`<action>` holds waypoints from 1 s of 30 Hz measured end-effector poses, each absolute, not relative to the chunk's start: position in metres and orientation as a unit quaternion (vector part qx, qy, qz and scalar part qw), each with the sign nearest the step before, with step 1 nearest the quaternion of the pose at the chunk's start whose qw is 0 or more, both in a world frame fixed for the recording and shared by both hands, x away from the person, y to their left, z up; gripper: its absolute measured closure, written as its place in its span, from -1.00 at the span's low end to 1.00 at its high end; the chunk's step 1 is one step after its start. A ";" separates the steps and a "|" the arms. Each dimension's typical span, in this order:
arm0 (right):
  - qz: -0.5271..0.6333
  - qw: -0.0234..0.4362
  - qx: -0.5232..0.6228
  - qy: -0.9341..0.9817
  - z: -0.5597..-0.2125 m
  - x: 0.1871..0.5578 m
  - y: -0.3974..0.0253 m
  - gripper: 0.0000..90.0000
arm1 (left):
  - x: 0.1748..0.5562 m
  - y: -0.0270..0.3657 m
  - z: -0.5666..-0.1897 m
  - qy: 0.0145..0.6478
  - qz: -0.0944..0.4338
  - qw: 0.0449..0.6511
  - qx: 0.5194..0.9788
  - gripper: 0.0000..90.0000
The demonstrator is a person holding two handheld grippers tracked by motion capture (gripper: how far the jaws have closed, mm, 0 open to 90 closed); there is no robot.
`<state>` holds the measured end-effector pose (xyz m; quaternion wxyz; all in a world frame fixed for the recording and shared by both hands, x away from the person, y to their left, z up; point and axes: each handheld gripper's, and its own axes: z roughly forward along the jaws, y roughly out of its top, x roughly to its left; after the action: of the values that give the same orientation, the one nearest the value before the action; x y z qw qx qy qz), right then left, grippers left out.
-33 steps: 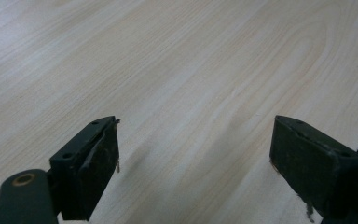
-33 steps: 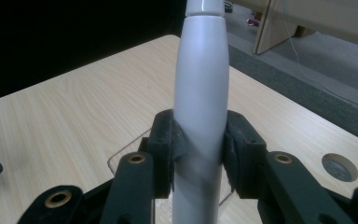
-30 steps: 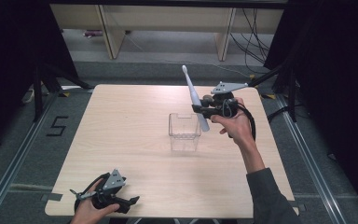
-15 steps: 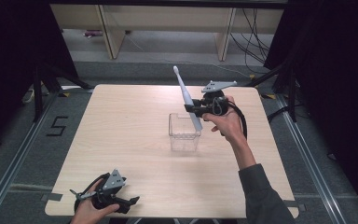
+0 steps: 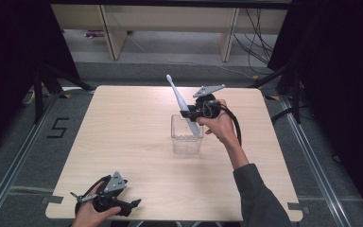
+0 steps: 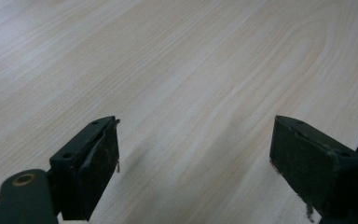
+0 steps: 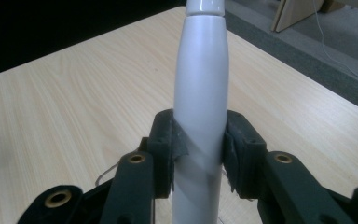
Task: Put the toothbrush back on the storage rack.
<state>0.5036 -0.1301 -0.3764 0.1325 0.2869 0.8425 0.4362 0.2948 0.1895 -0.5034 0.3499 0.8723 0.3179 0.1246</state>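
Up there, right claw [image 5: 189, 112] clamped on the toothbrush [image 5: 183, 105].
Clear box [image 5: 186, 135] just below it; left claw [image 5: 123, 206] gapes over the worktop [image 5: 123, 127].

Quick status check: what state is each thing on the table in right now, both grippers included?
Electric toothbrush: clamped in the right gripper, tilted, brush head up, lower end over the clear container.
Clear container: upright on the table, open-topped.
Right gripper: shut on the toothbrush handle.
Left gripper: open, holding nothing, low over the table's near edge.

Just the background stuff around the table

Light wood table [image 5: 132, 142] on grey floor, a "5" marking [image 5: 57, 127] to its left, pale shelf legs [image 5: 109, 30] and loose cables [image 5: 260, 33] behind, black curtains [image 5: 340, 71] both sides.
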 end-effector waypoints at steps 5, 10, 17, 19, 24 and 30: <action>0.428 0.122 0.294 0.846 -0.385 0.503 -0.128 0.48 | 0.295 0.189 -0.504 0.319 0.123 0.351 0.872 -0.67; 0.419 0.124 0.295 0.850 -0.396 0.504 -0.125 0.48 | 0.295 0.188 -0.504 0.319 0.124 0.352 0.871 -0.67; 0.400 0.121 0.302 0.857 -0.407 0.503 -0.119 0.48 | 0.295 0.188 -0.504 0.319 0.123 0.352 0.871 -0.67; 0.392 0.123 0.286 0.866 -0.407 0.506 -0.120 0.48 | 0.295 0.188 -0.504 0.317 0.123 0.352 0.872 -0.67; 0.380 0.116 0.304 0.866 -0.413 0.504 -0.111 0.48 | 0.294 0.189 -0.504 0.319 0.123 0.354 0.871 -0.67; 0.366 0.115 0.296 0.875 -0.421 0.507 -0.106 0.48 | 0.294 0.189 -0.503 0.316 0.125 0.351 0.873 -0.67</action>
<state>0.5067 -0.1062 -0.4207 0.1149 0.2957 0.8749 0.3660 0.2944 0.1886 -0.5032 0.3510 0.8726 0.3160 0.1246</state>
